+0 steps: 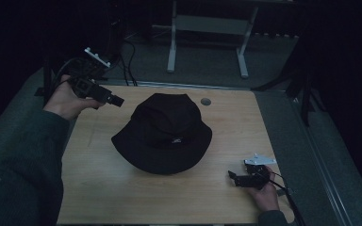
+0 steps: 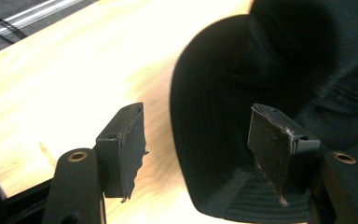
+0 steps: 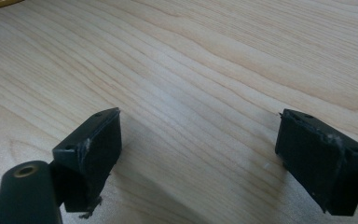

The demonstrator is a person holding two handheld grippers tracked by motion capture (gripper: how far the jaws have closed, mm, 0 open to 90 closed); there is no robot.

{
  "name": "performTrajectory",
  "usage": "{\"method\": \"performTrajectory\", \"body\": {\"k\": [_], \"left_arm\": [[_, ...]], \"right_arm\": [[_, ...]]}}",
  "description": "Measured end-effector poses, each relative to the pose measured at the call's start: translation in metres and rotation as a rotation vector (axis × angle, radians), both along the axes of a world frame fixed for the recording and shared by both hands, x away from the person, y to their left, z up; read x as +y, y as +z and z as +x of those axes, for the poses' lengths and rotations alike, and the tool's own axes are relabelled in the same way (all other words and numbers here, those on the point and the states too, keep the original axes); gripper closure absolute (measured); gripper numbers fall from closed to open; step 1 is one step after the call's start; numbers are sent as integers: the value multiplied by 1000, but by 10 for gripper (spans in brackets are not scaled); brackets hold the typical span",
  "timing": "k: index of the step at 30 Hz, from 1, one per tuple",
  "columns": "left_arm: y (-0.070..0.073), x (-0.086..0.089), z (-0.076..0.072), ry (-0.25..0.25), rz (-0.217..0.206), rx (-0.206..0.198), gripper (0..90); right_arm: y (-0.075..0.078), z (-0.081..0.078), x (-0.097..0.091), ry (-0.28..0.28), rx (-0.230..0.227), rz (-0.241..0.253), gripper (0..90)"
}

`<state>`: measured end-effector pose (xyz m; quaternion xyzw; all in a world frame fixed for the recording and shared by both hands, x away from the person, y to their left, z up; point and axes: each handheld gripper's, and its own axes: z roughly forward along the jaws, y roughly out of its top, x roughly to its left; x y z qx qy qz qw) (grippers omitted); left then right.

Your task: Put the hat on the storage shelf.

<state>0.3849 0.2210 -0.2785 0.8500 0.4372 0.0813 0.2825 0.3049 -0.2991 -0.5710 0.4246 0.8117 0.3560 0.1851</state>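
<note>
Two grippers, jaws wide, empty. We judge approach step: hat brim ahead of left gripper jaws; right gripper over bare table. Next: close on brim.

Light wooden table with a black bucket hat resting at its middle.

One black hat, two tongs, one table
</note>
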Motion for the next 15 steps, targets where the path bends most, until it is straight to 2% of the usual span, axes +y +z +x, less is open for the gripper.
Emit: {"method": "performTrajectory", "body": {"k": [6,15], "left_arm": [[-4,7,2,54,-6,-10,378],[-10,13,4,84,-20,-9,380]], "right_arm": [[0,0,0,-1,2,1,142],[0,0,0,-1,2,1,142]]}}
